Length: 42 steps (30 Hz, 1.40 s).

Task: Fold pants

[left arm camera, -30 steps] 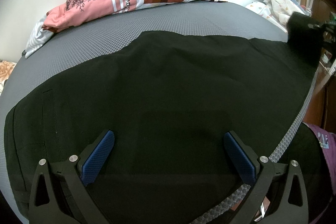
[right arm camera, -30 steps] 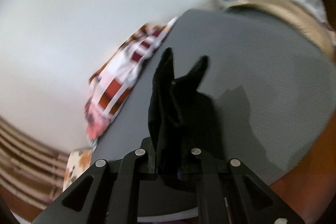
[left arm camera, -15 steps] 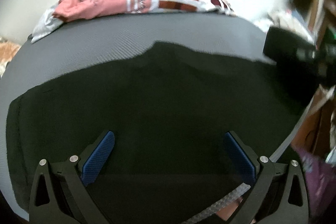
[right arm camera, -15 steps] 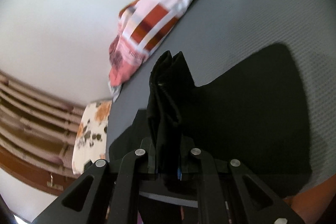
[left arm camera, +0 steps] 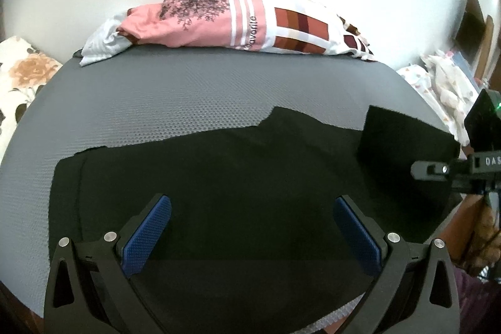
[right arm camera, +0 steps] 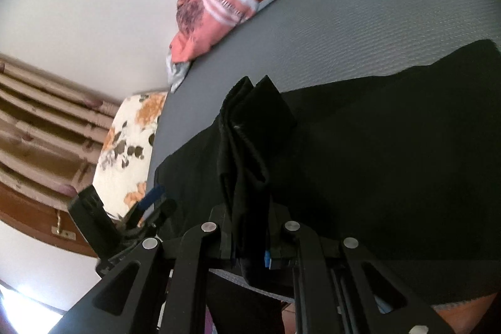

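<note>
Black pants [left arm camera: 238,177] lie spread across the grey bed [left arm camera: 188,96]. My left gripper [left arm camera: 250,224] is open and empty, its blue pads hovering just above the cloth near the front edge. My right gripper [right arm camera: 250,227] is shut on a bunched end of the pants [right arm camera: 247,130] and holds it lifted above the rest of the cloth [right arm camera: 391,161]. In the left wrist view that lifted end [left arm camera: 404,146] stands up at the right, with the right gripper [left arm camera: 438,169] behind it. The left gripper [right arm camera: 150,202] shows at the lower left of the right wrist view.
A pink, white and brown patterned bundle of bedding [left arm camera: 238,21] lies along the far edge of the bed by the white wall. A floral pillow [left arm camera: 22,77] sits at the left. Pale patterned cloth [left arm camera: 444,83] is piled at the far right. Striped curtains [right arm camera: 40,127] hang left.
My right gripper has carried the held end of the pants leftward over the rest of the cloth. My left gripper has pulled back and up, staying open.
</note>
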Available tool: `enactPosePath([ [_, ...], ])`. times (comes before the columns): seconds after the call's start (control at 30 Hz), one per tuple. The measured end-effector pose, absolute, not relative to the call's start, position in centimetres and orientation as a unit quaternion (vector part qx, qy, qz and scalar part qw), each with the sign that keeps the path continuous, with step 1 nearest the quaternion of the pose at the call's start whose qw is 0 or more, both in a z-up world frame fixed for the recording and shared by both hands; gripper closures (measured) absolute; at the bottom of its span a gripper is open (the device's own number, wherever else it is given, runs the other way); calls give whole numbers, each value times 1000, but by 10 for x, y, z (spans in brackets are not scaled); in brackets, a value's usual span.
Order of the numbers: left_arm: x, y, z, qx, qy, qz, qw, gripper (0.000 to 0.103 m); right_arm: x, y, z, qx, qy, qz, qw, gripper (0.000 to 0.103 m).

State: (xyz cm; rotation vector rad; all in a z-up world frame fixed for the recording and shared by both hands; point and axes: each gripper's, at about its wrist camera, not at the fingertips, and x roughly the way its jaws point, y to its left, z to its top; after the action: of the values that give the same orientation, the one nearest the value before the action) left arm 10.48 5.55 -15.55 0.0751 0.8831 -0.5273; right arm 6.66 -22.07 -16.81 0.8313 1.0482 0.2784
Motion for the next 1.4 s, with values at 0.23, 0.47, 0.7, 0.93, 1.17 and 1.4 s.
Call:
enactPosePath([
  [0.23,113,67,-147,16,419,-232,878,0,84,-173,-174,334,506,140,783,92],
  [0.47,123,81,-147,-18,427,-216,878,0,87,-148,-178,292,521,144,789,91],
  [0.7,125,82,-149,-25,433,-215,875,0,87,-136,-183,260,529,139,795,86],
  [0.93,125,78,-153,-19,439,-218,871,0,87,-133,-185,287,529,164,781,66],
  [1.17,123,74,-154,-2,437,-217,873,0,84,-154,-178,394,487,260,735,51],
  [1.4,123,79,-151,-12,434,-215,875,0,63,-221,-168,477,435,272,714,48],
])
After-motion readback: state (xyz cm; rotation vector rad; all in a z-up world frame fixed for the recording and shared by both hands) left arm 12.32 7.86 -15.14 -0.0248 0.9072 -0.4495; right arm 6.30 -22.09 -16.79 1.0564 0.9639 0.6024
